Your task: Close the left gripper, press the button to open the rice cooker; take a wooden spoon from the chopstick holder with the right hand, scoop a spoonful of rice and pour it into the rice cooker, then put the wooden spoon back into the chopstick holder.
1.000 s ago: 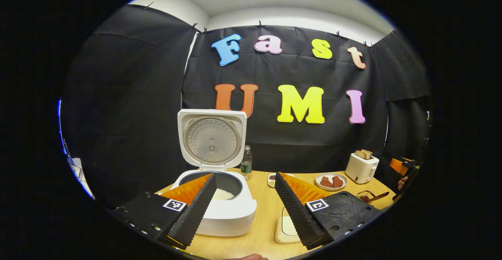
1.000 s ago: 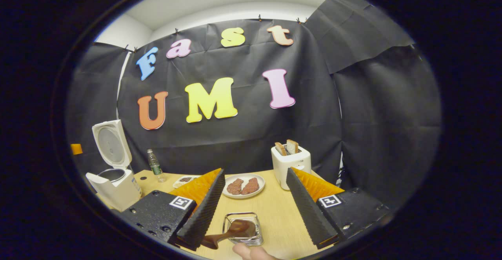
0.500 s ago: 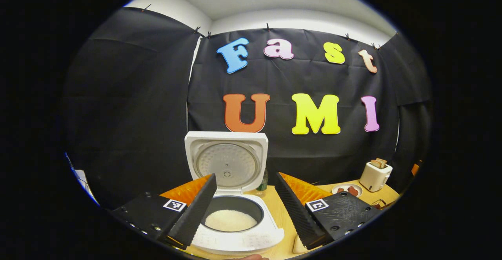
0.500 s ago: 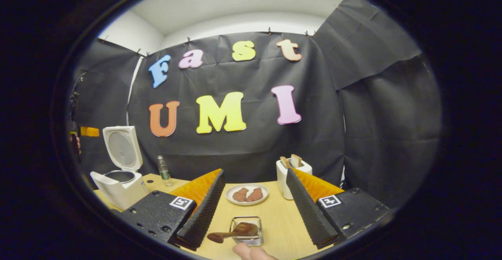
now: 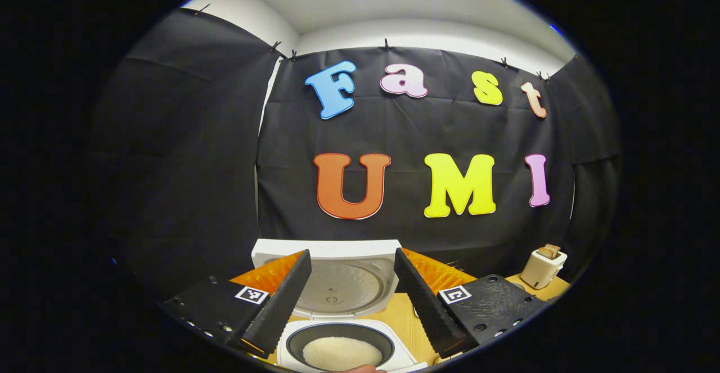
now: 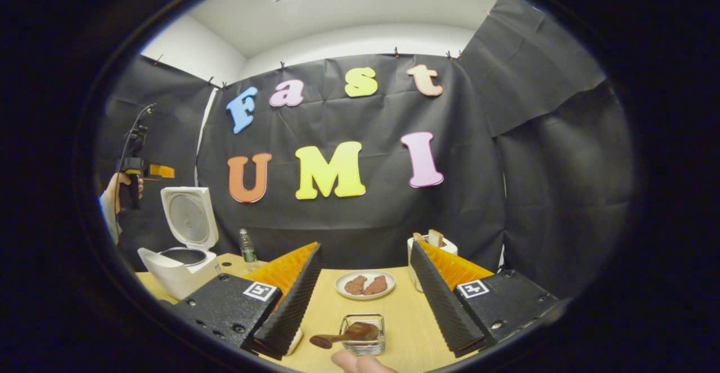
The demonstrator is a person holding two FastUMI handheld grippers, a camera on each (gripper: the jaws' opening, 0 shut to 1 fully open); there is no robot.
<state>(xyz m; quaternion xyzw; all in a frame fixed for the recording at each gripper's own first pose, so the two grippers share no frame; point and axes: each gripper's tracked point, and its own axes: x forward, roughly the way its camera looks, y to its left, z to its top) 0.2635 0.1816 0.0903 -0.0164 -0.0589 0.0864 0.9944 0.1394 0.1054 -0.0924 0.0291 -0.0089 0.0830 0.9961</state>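
Toward the left edge of the light wooden worktop [image 6: 405, 328] stands the white rice cooker [image 6: 177, 269], its lid upright and white rice [image 5: 342, 353] in the dark inner pot. The left gripper [image 5: 351, 291] hovers over it, fingers apart and empty. Farther right, near the front edge, the dark wooden spoon [image 6: 346, 335] lies across the small clear square chopstick holder [image 6: 363, 333], its narrow end jutting out leftward. It looks light, rigid and smooth — likely to twist in a loose hold, so a grip around the middle of the shaft seems best. The right gripper [image 6: 363, 297] hangs above it, fingers spread with nothing between them. A white plate of brown food [image 6: 365, 284] and a white toaster [image 6: 433, 252] stand behind — open worktop lies on either side.
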